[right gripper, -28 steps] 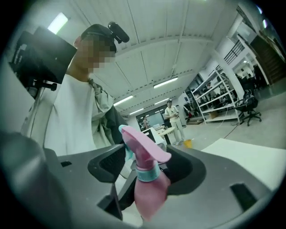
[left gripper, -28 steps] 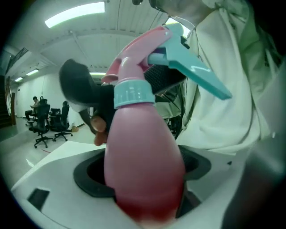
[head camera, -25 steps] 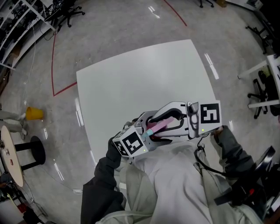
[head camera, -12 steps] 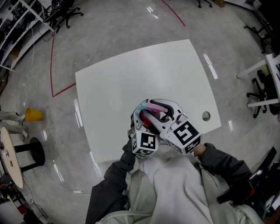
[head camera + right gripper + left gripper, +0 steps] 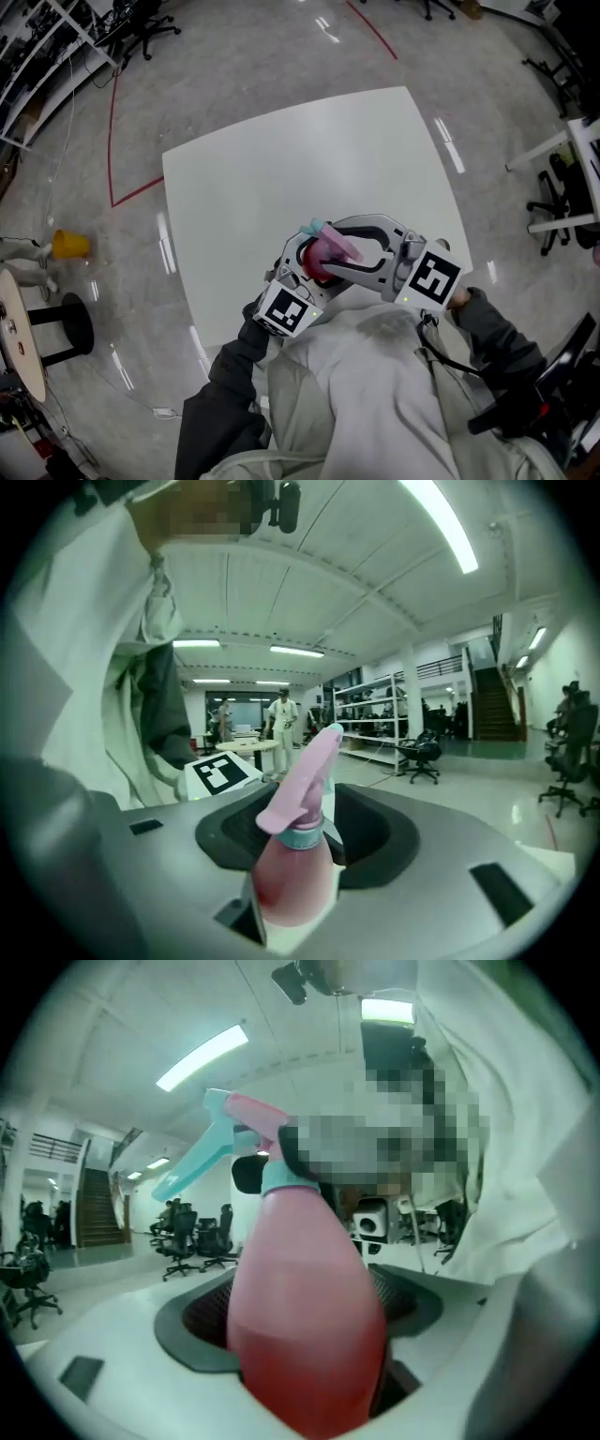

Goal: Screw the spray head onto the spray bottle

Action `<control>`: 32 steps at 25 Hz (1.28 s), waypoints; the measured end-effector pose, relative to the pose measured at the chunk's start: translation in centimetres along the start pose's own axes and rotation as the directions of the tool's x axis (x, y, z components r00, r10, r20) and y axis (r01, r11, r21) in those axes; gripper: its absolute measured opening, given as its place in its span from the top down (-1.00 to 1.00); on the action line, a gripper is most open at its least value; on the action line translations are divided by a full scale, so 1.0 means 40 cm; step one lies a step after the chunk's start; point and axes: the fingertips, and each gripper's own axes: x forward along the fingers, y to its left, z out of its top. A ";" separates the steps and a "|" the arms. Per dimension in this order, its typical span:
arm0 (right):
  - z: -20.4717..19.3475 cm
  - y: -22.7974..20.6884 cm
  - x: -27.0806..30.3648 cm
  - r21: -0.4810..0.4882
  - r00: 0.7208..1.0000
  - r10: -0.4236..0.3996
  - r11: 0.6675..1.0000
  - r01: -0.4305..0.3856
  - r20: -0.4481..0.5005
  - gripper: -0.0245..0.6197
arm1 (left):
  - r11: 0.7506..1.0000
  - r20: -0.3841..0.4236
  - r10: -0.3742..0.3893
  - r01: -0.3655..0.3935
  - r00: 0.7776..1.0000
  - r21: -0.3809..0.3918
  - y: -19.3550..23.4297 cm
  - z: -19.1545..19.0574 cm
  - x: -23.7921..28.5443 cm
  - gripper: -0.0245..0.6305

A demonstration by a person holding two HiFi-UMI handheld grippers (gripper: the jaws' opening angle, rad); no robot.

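Clamping spray bottle (image 5: 302, 1269) roughly upright in my left claw (image 5: 302, 1321); right claw (image 5: 292, 860), jaws just been opening, slack round bottle's shoulder, spray head (image 5: 305, 780) above.

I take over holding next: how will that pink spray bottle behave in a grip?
The spray bottle looks smooth and bulging where the left claw clamps it, so it may slip or twist. Its translucent pink walls suggest thin plastic, probably light and slightly squeezable. The spray head juts sideways, so it likely tips easily if stood down.
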 end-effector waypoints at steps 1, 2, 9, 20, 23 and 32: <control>0.004 0.008 -0.007 0.016 0.999 0.046 0.999 -0.046 -0.003 0.41 | 0.999 0.006 -0.034 0.034 0.999 0.000 -0.012 0.006 -0.001 -0.41; 0.008 0.017 -0.011 0.023 0.995 0.095 0.995 -0.095 -0.008 0.40 | 0.998 0.009 -0.064 0.064 0.998 0.002 -0.021 0.013 -0.002 -0.41; 0.030 0.035 -0.010 -0.004 0.977 0.202 0.979 -0.203 -0.064 0.06 | 0.989 0.003 -0.151 0.151 0.989 -0.006 -0.040 0.038 -0.013 -0.41; 0.011 -0.103 0.002 0.153 0.926 -0.376 0.915 0.374 -0.014 0.58 | 0.906 -0.153 0.418 -0.423 0.896 -0.004 0.126 -0.035 0.004 -0.41; 0.005 -0.088 0.013 0.133 0.906 -0.421 0.896 0.424 -0.054 0.58 | 0.874 -0.182 0.483 -0.484 0.856 0.044 0.140 -0.045 0.003 -0.41; -0.077 -0.061 0.044 0.034 0.972 -0.234 0.971 0.235 -0.037 0.54 | 0.871 -0.120 0.489 -0.490 0.864 0.029 0.153 -0.117 -0.015 -0.41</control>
